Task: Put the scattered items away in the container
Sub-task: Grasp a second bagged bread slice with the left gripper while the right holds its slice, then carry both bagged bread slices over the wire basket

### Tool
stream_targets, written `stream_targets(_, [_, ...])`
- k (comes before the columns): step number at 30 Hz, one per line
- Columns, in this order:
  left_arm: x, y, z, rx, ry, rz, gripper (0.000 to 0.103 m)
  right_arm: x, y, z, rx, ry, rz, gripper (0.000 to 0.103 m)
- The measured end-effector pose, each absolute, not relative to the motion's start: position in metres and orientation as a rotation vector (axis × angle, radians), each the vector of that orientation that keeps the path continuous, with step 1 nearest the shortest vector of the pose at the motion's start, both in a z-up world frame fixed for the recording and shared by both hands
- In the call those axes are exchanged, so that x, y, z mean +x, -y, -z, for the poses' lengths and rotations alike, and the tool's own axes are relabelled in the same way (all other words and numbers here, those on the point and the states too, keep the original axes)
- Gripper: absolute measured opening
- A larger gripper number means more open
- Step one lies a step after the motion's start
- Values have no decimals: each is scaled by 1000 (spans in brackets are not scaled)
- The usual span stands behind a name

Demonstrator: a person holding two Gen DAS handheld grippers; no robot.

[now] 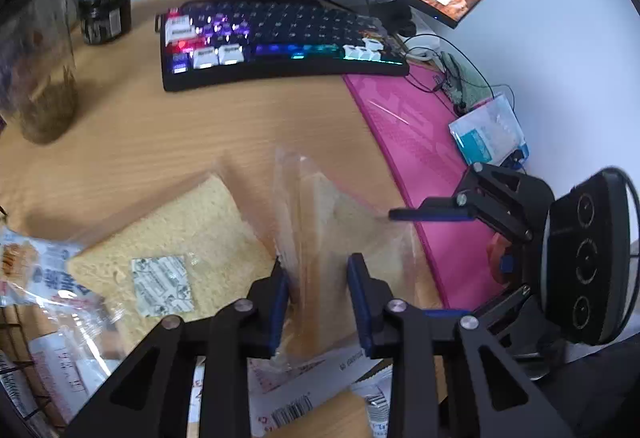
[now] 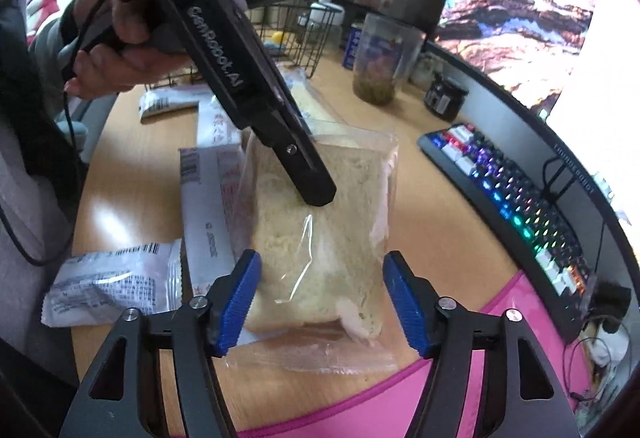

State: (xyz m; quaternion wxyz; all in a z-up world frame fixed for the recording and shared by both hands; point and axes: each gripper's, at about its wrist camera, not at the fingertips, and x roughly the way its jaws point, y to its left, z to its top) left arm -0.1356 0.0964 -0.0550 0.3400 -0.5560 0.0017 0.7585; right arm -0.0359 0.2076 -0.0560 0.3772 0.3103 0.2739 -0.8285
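bread (image 2: pixel 320 238): pale yellow, in a clear bag
mat (image 1: pixel 420 158): pink
keyboard (image 1: pixel 280 38): black, rainbow lights
gripper pads (image 2: pixel 240 298): blue, ribbed
desk (image 1: pixel 160 130): light wood grain

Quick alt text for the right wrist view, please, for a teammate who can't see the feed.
The open right gripper straddles a clear bag of sliced bread lying on a wooden desk, while the left gripper presses down on the bag from above. White snack packets lie to the left, a lit keyboard to the right.

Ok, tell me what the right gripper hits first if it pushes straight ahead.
Probably the bagged bread slice: it lies between the open fingers of the right gripper. Beyond it, the left gripper presses on the same bag, though depth is unclear.
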Motion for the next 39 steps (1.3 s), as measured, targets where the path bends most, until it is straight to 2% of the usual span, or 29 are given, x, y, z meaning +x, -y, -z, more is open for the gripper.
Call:
stream_targets(2, [-136, -97, 57, -1460, -7, -1987, 31, -35, -204, 55, 817, -690, 2097, 46])
stream_targets(5, [-135, -91, 62, -1476, 24, -1983, 32, -36, -202, 56, 864, -672, 2081, 46])
stream_targets(8, [-133, -86, 64, -1474, 40, -1983, 32, -38, -207, 57, 910, -668, 2126, 67])
stream_targets(13, [-130, -86, 66, -1474, 45, -1967, 33, -29, -211, 66, 1024, -651, 2049, 69])
stream_targets(15, [-129, -88, 67, -1472, 34, -1968, 34, -28, -213, 71, 1021, -677, 2079, 74])
stream_targets(21, [-130, -89, 68, -1478, 22, -1971, 37, -41, -216, 78, 1032, -634, 2083, 98])
stream_targets(24, [-128, -93, 68, -1470, -6, -1979, 39, -58, -218, 84, 1095, -502, 2016, 101])
stream_targets(25, [-128, -94, 68, -1469, -9, -1980, 40, -59, -216, 85, 1092, -488, 2005, 101])
stream_targets(26, [-128, -94, 68, -1469, -12, -1983, 40, -57, -213, 84, 1077, -493, 1987, 95])
stream_targets(27, [-129, -93, 68, -1469, -13, -1988, 40, -53, -209, 82, 1064, -495, 1965, 86])
stream_targets(30, [-130, -87, 65, -1463, 6, -1986, 40, -46, -202, 76, 1047, -544, 1981, 77])
stream_targets(33, [-126, -85, 58, -1439, -6, -1997, 40, -42, -200, 70, 1032, -577, 2008, 73])
stream_targets(39, [-115, -69, 32, -1369, 3, -2053, 40, -37, -190, 49, 973, -644, 2045, 71])
